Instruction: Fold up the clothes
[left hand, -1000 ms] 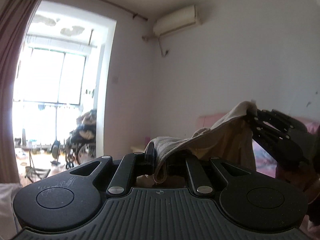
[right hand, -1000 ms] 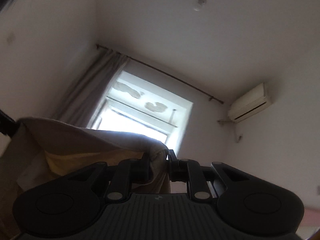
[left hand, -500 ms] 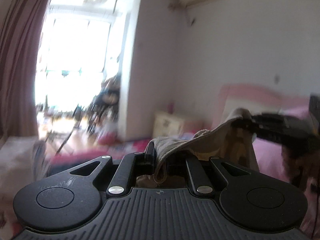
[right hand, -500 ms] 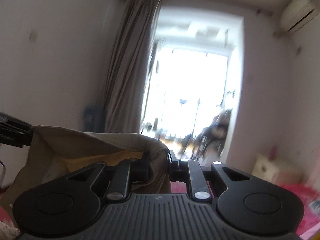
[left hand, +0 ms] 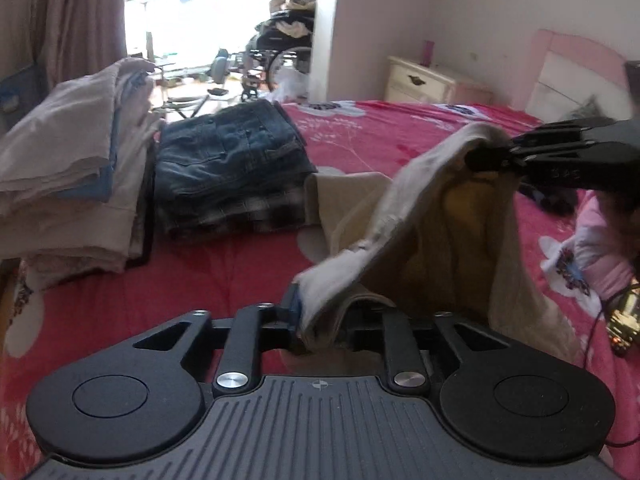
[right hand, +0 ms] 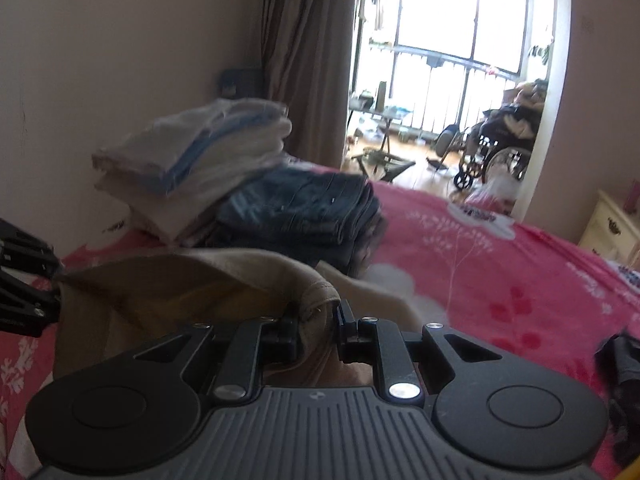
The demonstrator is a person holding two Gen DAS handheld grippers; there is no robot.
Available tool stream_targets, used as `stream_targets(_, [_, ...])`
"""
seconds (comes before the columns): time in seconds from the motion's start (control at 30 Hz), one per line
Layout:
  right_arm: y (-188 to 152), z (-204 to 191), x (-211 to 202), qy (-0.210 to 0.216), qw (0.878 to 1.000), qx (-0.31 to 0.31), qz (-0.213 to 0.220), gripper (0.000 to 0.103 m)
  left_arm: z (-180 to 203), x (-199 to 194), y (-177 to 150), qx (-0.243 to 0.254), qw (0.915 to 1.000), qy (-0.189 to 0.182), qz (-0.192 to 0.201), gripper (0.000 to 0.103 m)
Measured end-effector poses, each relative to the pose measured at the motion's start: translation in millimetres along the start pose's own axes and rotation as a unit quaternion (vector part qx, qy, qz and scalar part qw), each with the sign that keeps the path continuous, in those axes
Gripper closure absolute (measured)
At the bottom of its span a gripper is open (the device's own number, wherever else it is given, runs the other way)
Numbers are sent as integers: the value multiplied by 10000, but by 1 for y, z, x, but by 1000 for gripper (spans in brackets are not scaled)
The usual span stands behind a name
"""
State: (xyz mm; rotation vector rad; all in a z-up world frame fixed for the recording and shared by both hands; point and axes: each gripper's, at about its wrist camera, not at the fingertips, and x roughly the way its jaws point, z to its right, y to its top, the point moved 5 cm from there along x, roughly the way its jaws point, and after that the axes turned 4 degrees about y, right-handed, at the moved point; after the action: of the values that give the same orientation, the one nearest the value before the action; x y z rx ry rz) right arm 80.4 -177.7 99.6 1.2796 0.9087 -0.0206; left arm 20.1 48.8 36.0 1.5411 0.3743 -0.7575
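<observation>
So the beige garment (left hand: 404, 216), a second ago held high, has swung down over the bed (left hand: 400, 128) beside the jeans stack (left hand: 228, 168). Left gripper (left hand: 320, 320) and right gripper (right hand: 316, 320) fingers both clamp its edge, probably the waistband, ready for laying flat.

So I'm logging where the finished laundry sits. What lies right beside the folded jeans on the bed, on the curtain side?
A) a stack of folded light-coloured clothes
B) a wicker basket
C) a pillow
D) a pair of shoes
A: a stack of folded light clothes sits against the folded jeans on the pink bed, toward the curtain.
</observation>
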Motion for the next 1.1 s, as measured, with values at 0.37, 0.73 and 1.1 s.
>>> stream_targets(0.37, [-14, 19, 29, 567, 9865, 1411, -611, 45, -5, 2, -16, -70, 9994, -346, -61, 48])
stream_targets(0.73, [-54, -6, -37, 1665, 9614, 2034, -813, 29, -32, 3, -17, -1196, 9854, -1156, -374, 45])
stream_targets(1.1, [-102, -78, -9, 1291, 9489, 1958, -2113, 28, -12, 25, 3, -1136, 9878, -992, -399, 42])
